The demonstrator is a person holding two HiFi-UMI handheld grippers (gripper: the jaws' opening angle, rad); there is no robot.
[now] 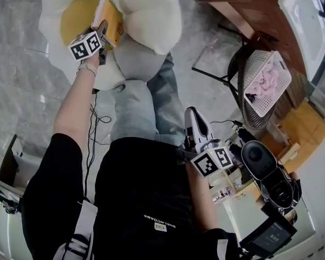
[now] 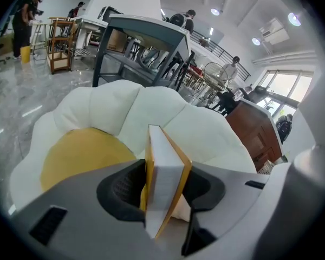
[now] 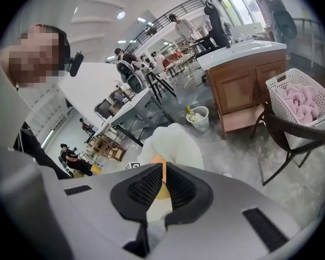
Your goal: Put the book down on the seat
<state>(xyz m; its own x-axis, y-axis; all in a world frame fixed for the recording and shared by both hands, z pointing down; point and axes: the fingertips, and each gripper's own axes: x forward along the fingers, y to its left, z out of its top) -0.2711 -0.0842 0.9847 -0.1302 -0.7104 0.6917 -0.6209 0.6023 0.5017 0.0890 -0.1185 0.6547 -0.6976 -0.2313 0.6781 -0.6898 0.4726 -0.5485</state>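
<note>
**Left tongs** (image 2: 165,186): clenched on the thick, yellow-covered paper book (image 2: 163,161).
- The book stands on edge between the two dark ribbed pads (image 2: 125,187), with one cover against each pad.
- Its white page block faces back along the tongs, and its far end projects beyond the tips.

**Seat**: the flower-shaped cushion seat (image 2: 124,110) has white padded petals around a round yellow centre.
- It lies directly beyond and below the tips of the left tongs.
- The yellow centre sits to the left of the tips. The white petals rise ahead and to the right.
- In the head view the book hangs over the line where the yellow centre meets a white petal.
- No view shows whether the far edge of the book touches the cushion.

**Right tongs** (image 3: 163,180): jaws closed together, with nothing between them.
- They are held low, close to the person's body and well apart from the left tongs.
- The seat shows beyond their tips.

**Surroundings, right of the right tongs, farther out**
1. A white lattice plastic basket (image 3: 281,115) holds pink cloth (image 3: 306,99) and rests on a dark-framed chair (image 3: 292,141).
2. Beyond the basket stands a brown wooden cabinet (image 3: 244,88) with a white top.
3. A grey polished floor (image 3: 244,156) runs beneath all of these.
</note>
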